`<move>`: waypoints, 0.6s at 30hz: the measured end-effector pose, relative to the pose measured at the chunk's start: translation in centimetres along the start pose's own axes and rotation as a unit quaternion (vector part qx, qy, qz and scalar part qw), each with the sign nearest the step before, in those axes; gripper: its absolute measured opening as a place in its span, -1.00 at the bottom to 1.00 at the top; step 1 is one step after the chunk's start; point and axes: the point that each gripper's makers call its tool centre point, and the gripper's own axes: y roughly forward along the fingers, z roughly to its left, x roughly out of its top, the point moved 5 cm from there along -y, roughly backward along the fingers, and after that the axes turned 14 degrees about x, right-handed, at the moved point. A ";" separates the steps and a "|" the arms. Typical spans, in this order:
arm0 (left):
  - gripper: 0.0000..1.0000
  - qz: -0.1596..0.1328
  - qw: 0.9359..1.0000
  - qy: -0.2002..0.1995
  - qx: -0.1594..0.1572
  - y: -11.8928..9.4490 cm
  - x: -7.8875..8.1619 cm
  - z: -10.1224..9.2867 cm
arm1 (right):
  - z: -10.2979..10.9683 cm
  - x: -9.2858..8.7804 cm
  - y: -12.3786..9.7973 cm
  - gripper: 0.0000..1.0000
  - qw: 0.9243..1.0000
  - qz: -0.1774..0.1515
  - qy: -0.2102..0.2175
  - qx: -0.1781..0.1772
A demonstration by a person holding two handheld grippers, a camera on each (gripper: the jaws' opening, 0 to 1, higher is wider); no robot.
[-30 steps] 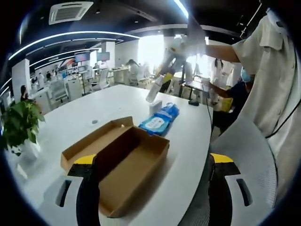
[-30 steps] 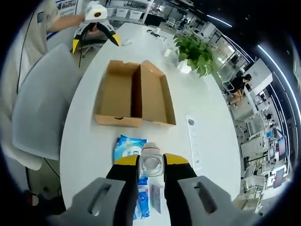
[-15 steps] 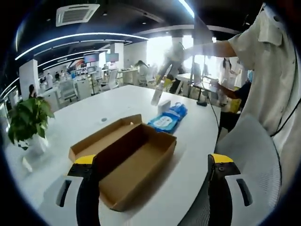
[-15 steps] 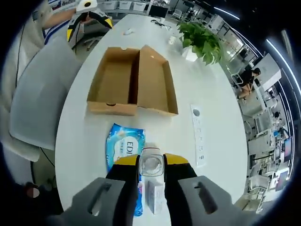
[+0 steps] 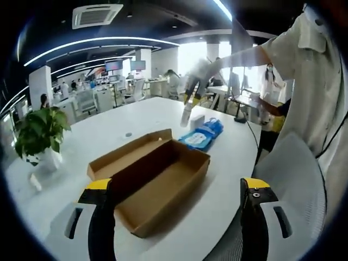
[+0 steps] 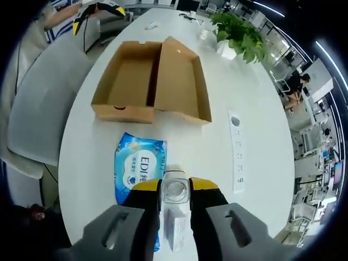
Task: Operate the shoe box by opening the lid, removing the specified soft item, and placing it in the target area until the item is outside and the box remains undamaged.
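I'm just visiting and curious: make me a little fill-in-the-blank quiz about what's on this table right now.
1. The cardboard box lies open and is ____ inside.
2. The wipes pack lying on the table is ____ in colour.
3. The right tool is shut on a small clear ____.
4. At the table's far edge stands a potted ____ with green leaves.

Missing words: empty; blue; bottle; plant

The left gripper (image 5: pixel 176 217) has two broad black jaws tipped with yellow caps, backed by pale grey moulded housings with dark oblong slots. The right gripper (image 6: pixel 174 191) is built alike: black jaws, yellow tips, grey slotted housings. The person wears a cream short-sleeved shirt (image 5: pixel 318 81) with a dark cord running down it.
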 end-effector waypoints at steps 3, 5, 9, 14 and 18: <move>1.00 0.002 1.000 0.003 0.007 -0.1 -0.1 0.1 | -0.5 -0.4 0.6 -0.66 1.000 0.005 0.000 0.005; 1.00 0.002 1.000 -0.004 0.012 -0.2 -0.2 0.2 | -0.6 -0.5 1.0 -0.66 1.000 0.008 0.000 0.006; 1.00 0.001 1.000 -0.016 0.020 -0.3 -0.4 0.3 | -1.1 -0.7 1.9 -0.66 1.000 0.012 0.001 0.011; 1.00 0.009 1.000 -0.018 0.024 -0.3 -0.7 0.3 | -1.4 -1.5 3.1 -0.66 0.999 0.025 0.002 0.020; 1.00 0.010 0.999 -0.023 0.031 -0.3 -0.8 0.4 | -1.6 -1.8 3.9 -0.66 0.999 0.023 0.009 0.026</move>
